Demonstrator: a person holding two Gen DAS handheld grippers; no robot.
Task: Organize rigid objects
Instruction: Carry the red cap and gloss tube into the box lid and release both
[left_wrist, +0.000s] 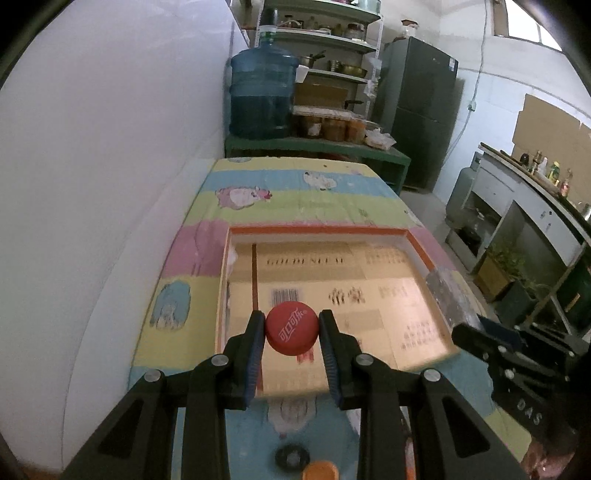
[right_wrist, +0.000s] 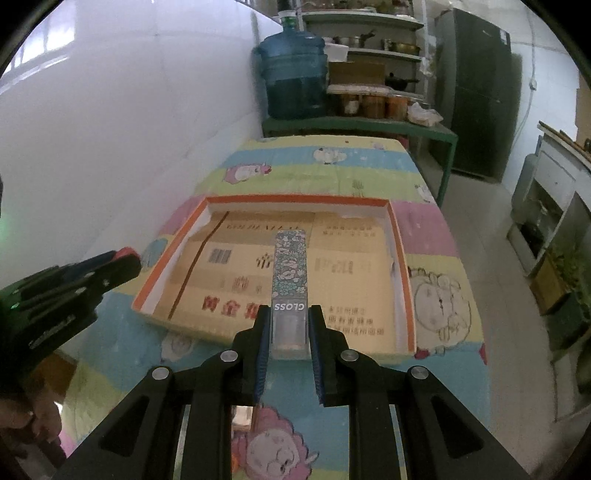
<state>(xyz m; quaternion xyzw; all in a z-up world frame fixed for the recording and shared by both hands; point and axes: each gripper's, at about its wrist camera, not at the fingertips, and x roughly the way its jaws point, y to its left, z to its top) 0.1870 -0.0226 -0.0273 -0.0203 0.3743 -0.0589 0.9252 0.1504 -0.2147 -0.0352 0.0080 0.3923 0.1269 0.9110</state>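
Nearest the left wrist lens, the left gripper (left_wrist: 291, 332) pinches a red bottle cap (left_wrist: 291, 332) by its rim, both pads pressed on opposite sides, held above the near part of a shallow cardboard tray (left_wrist: 421, 251). The cap looks light, stiff and a little slick, so a grip across its widest part seems the safest hold. At the near edge of that view an orange cap (left_wrist: 320, 470) and a dark round piece (left_wrist: 293, 458) lie on the cloth.

To the right, the right gripper (right_wrist: 289, 328) clamps the near, clear end of a slim floral lip-gloss box (right_wrist: 290, 280), which points away over the tray's near edge. It reads as light and rigid but possibly crushable; holding it at one end leaves the far end free to swing.

The tray (right_wrist: 400, 258), orange-rimmed and lined with printed card, sits empty on a pastel cartoon-print tablecloth (right_wrist: 369, 173). A white wall runs along the left. Beyond the table stand a blue water jug (right_wrist: 293, 74), shelves of pots and jars (right_wrist: 369, 48), and a dark refrigerator (right_wrist: 476, 92).
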